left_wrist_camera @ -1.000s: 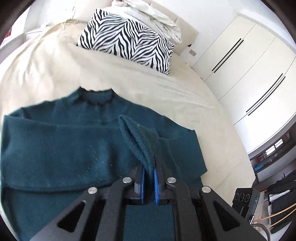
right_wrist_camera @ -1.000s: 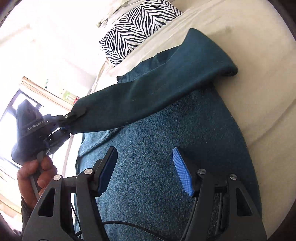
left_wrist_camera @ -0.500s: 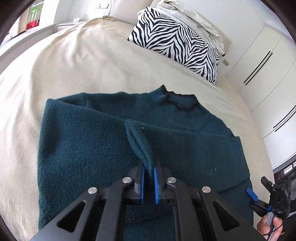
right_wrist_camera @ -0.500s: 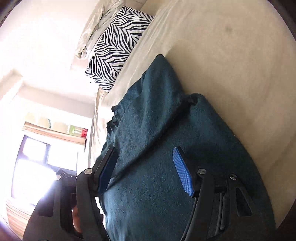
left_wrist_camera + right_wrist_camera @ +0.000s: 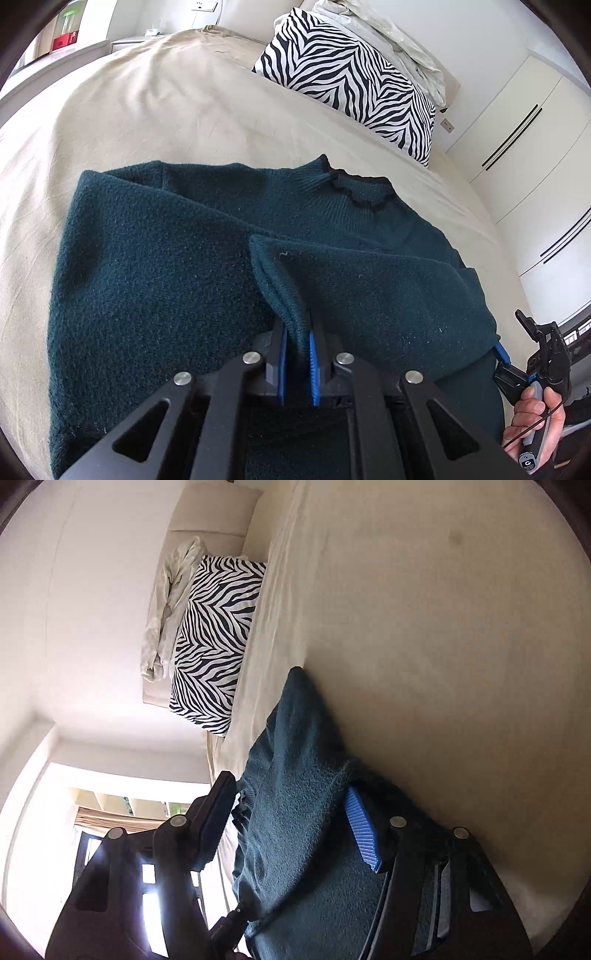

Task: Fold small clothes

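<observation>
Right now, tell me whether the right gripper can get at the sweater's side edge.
Probably yes: the right gripper has just been closing, its jaws astride the sweater edge on the bed, nothing between.

1. Your dark teal knit sweater [image 5: 155, 280] lies flat on the beige bedspread, its black-trimmed scalloped collar [image 5: 354, 188] toward the zebra pillow.
2. Both sleeves are folded inward across the body.
3. One sleeve cuff [image 5: 284, 284] stands raised off the body, pinched upright.
4. The right wrist view shows its fuzzy edge [image 5: 291, 812] on the bed.
</observation>
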The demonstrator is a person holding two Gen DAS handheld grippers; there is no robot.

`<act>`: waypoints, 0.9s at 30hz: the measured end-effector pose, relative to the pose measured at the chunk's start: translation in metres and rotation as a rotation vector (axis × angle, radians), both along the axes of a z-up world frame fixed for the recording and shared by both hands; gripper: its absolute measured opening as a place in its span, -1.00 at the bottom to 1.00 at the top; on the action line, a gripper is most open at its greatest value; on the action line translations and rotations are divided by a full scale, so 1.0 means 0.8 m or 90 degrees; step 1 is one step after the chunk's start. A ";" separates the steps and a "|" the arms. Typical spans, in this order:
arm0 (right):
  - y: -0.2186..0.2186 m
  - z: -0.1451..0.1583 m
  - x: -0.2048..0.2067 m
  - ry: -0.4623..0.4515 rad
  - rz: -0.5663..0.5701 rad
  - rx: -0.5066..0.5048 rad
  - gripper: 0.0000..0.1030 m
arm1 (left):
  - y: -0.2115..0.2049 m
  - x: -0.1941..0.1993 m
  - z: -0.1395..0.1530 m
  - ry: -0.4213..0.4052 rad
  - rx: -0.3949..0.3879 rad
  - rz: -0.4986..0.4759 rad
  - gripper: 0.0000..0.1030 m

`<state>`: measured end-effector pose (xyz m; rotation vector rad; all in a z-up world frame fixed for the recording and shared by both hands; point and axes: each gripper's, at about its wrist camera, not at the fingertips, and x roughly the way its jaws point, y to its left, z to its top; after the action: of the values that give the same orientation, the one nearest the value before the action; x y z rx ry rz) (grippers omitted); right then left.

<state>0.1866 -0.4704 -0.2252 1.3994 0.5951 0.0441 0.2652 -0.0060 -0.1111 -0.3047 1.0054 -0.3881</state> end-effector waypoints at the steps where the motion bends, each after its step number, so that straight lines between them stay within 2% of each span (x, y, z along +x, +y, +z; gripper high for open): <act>1: -0.002 0.000 -0.001 -0.003 0.001 -0.003 0.01 | 0.000 0.000 -0.001 0.001 -0.002 0.002 -0.79; 6: 0.005 0.008 -0.004 0.002 0.039 -0.041 0.06 | 0.006 0.000 0.002 0.004 -0.012 0.005 -0.75; 8: 0.010 0.016 -0.018 0.032 0.051 -0.061 0.08 | 0.013 -0.005 0.012 -0.003 -0.006 0.021 -0.67; 10: 0.006 0.027 -0.036 0.041 0.053 -0.074 0.11 | 0.021 -0.013 0.029 -0.029 0.014 0.052 -0.58; 11: 0.003 0.037 -0.045 0.040 0.047 -0.087 0.11 | 0.024 -0.017 0.038 -0.044 0.023 0.068 -0.46; 13: -0.003 0.061 -0.050 0.023 0.044 -0.121 0.11 | 0.021 -0.023 0.055 -0.076 0.024 0.070 -0.40; 14: -0.005 0.073 -0.046 0.010 0.048 -0.136 0.12 | 0.012 -0.024 0.060 -0.088 0.031 0.056 -0.39; 17: -0.003 0.096 -0.006 -0.014 0.091 -0.153 0.12 | -0.022 -0.018 0.061 -0.114 0.072 0.005 -0.19; 19: 0.005 0.101 0.034 -0.028 0.133 -0.156 0.12 | -0.037 -0.005 0.039 -0.090 0.092 -0.006 -0.18; 21: 0.017 0.096 0.074 -0.023 0.176 -0.149 0.12 | -0.038 0.011 0.003 -0.034 0.089 -0.005 -0.20; 23: 0.029 0.086 0.107 -0.014 0.218 -0.157 0.12 | -0.036 0.008 -0.006 -0.077 0.076 -0.010 -0.20; 24: 0.034 0.075 0.122 -0.006 0.239 -0.163 0.12 | -0.039 0.005 -0.008 -0.086 0.086 -0.014 -0.19; 26: 0.035 0.043 0.132 0.062 0.244 -0.185 0.09 | -0.047 -0.001 -0.008 -0.102 0.111 -0.022 -0.18; 27: 0.031 0.028 0.128 0.056 0.242 -0.172 0.09 | -0.049 -0.001 -0.009 -0.108 0.117 -0.025 -0.16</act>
<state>0.2888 -0.4456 -0.2027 1.0167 0.9005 0.1989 0.2642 -0.0455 -0.1181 -0.0844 0.8745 -0.3477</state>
